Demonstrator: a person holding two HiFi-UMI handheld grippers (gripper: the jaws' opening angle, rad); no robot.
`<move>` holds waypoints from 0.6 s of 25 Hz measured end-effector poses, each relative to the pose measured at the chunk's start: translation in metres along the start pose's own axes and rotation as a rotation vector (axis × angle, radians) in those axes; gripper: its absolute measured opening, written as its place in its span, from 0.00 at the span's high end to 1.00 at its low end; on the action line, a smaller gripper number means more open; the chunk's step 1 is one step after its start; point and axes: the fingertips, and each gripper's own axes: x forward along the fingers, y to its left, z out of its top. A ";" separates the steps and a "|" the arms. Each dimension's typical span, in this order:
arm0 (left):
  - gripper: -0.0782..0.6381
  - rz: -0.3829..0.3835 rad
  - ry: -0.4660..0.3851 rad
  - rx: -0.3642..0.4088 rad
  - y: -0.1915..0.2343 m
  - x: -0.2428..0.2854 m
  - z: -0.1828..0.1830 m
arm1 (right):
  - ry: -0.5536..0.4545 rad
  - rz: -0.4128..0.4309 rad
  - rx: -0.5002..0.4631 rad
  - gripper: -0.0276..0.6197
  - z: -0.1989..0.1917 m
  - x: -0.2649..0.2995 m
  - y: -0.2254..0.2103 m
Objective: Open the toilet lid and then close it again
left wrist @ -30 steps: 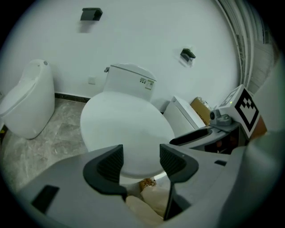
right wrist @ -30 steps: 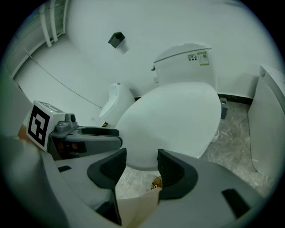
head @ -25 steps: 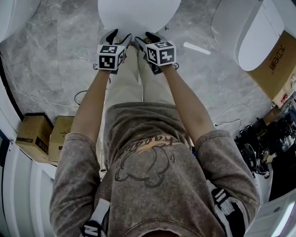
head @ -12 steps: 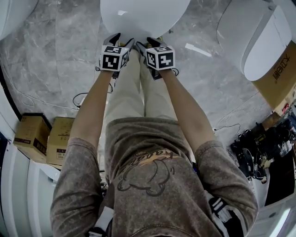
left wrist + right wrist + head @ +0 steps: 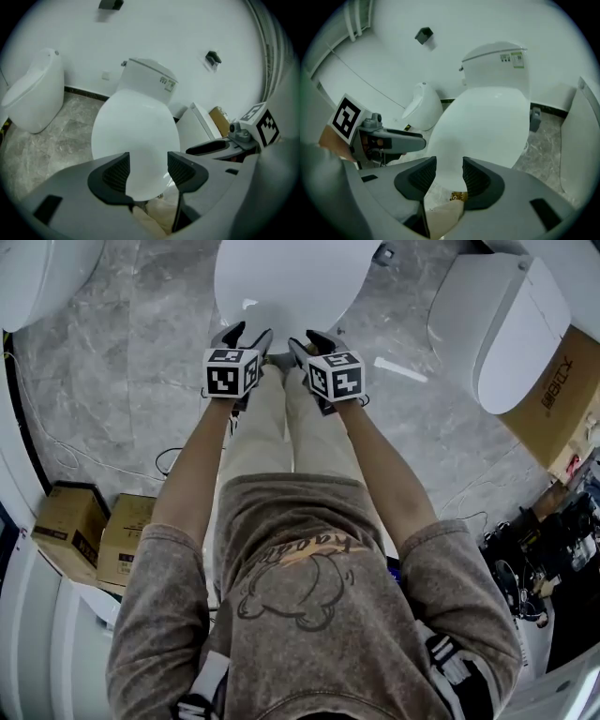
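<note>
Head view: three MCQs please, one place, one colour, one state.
1. Where do the two cardboard boxes sit? A) on the floor at the left of the person B) on a shelf C) on a chair
2. What colour is the toilet lid? A) black B) white C) brown
3. How is the toilet lid? A) raised B) taken off C) down
Key: A, they stand at the head view's lower left; B, plain white in every view; C, it lies flat in front of the tank.
</note>
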 end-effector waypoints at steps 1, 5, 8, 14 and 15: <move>0.54 -0.001 -0.035 0.010 -0.007 -0.015 0.018 | -0.018 0.005 -0.026 0.66 0.013 -0.015 0.004; 0.54 -0.037 -0.162 0.057 -0.044 -0.080 0.089 | -0.113 0.011 -0.078 0.66 0.068 -0.083 0.024; 0.54 -0.080 -0.240 0.102 -0.076 -0.132 0.126 | -0.211 0.029 -0.091 0.66 0.108 -0.142 0.049; 0.54 -0.143 -0.379 0.174 -0.133 -0.227 0.176 | -0.378 0.070 -0.192 0.66 0.157 -0.250 0.096; 0.54 -0.152 -0.407 0.184 -0.140 -0.242 0.183 | -0.405 0.072 -0.216 0.66 0.162 -0.266 0.103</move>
